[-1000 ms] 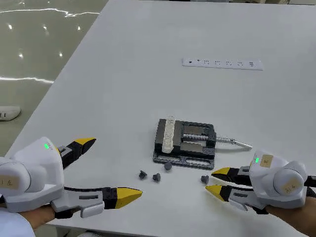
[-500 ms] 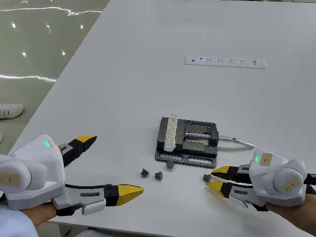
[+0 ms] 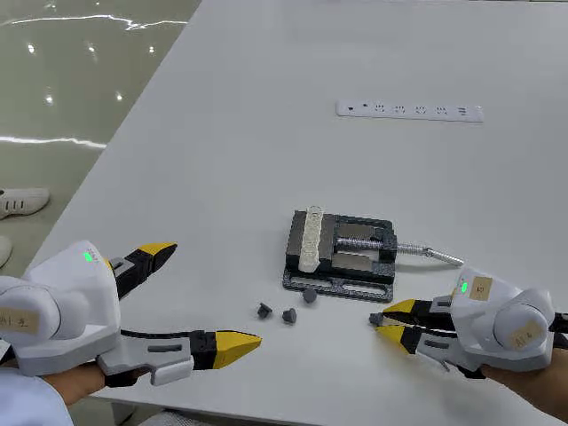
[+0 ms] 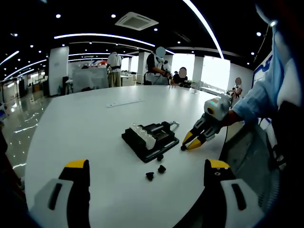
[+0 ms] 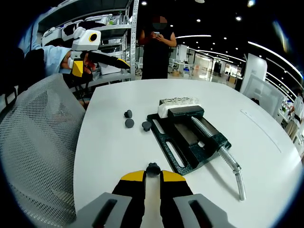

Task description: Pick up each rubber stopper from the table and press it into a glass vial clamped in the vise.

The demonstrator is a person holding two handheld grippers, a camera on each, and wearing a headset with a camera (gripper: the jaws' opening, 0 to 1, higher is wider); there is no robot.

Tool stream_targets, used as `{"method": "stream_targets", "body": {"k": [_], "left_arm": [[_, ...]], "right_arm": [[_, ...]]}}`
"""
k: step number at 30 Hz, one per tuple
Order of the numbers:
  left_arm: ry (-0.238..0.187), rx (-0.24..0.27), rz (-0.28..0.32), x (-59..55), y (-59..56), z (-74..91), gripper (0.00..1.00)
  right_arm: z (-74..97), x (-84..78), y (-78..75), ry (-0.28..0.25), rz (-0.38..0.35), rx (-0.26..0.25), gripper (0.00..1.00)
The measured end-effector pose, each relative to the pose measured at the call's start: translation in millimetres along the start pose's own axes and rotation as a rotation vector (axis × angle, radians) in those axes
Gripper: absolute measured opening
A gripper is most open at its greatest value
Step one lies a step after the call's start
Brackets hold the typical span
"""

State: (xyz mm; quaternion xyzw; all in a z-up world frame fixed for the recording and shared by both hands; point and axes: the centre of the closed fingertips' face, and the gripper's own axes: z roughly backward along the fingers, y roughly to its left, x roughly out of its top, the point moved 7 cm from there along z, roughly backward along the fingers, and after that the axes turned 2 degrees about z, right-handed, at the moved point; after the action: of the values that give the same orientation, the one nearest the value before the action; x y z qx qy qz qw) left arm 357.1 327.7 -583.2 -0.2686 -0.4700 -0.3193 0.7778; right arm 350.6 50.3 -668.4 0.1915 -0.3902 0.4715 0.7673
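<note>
Pinching a rubber stopper (image 5: 152,168) is the right hand-held gripper (image 5: 152,175); the left hand-held gripper (image 4: 146,164) gapes.

A power strip (image 3: 409,111) (long, white) lies flat.

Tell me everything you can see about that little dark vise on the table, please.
The vise is small, dark and metal-looking, and sits flat on the white table. Its jaws clamp a row of clear glass vials, which stand upright at one end. A shiny threaded screw sticks out of the opposite end. A slotted base plate runs along the near edge, where one grey rubber stopper lies against or right beside it.
</note>
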Motion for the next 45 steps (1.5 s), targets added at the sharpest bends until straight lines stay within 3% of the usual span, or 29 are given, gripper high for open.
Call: {"method": "stream_targets", "body": {"k": [13,23,31,38,45], "left_arm": [[-0.012,-0.018,-0.011,2.0,-5.8,-3.7,0.99],[-0.039,-0.08,-0.075,5.0,-18.2,-16.6,0.96],[-0.074,-0.2,-0.163,8.5,-32.1,-32.1,0.78],[-0.08,-0.254,-0.205,13.0,-37.1,-46.4,0.67],[-0.09,-0.31,-0.273,23.1,-46.1,-59.5,0.47]], "right_arm": [[4.0,2.7,0.2,-0.006,0.006,-0.005,0.08],[17.4,26.5,0.4,-0.019,0.037,-0.006,0.07],[31.4,58.9,1.3,-0.02,0.078,0.008,0.07],[43.8,84.4,-0.8,-0.016,0.117,0.02,0.07],[55.5,106.6,-0.6,0.018,0.148,0.057,0.07]]}}
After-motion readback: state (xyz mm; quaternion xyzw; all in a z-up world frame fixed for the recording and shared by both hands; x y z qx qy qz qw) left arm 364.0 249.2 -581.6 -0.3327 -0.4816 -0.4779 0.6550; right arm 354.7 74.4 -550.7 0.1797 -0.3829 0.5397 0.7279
